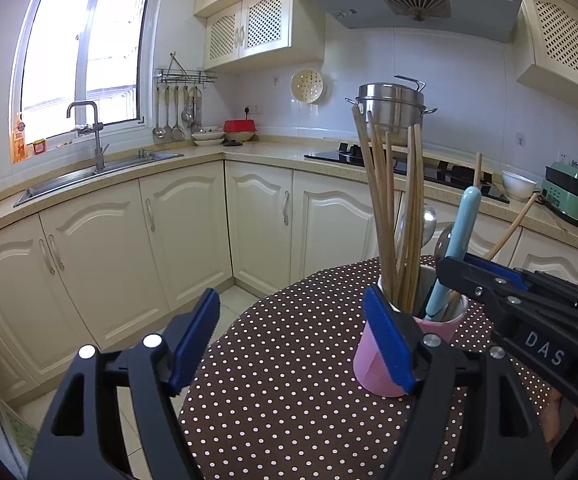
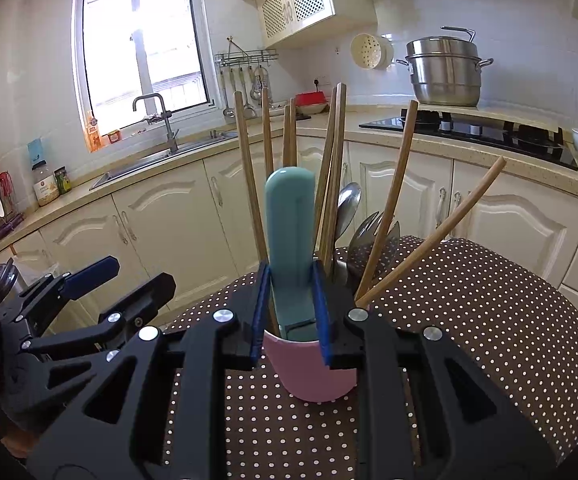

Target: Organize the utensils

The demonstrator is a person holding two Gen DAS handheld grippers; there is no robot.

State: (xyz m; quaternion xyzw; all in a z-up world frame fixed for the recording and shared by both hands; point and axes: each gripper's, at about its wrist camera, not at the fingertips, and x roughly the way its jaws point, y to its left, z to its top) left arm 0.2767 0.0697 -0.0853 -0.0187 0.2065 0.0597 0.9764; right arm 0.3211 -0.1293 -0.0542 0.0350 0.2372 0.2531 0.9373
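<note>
A pink cup stands on the polka-dot table. It holds several wooden chopsticks, metal spoons and a light-blue handled utensil. My right gripper is shut on the blue handle just above the cup rim; it also shows in the left wrist view. My left gripper is open and empty, its right finger beside the cup; it also shows in the right wrist view.
Cream cabinets and a counter run behind, with a sink, a black hob bearing a steel steamer pot, a white bowl and a green appliance. The table edge drops to a tiled floor on the left.
</note>
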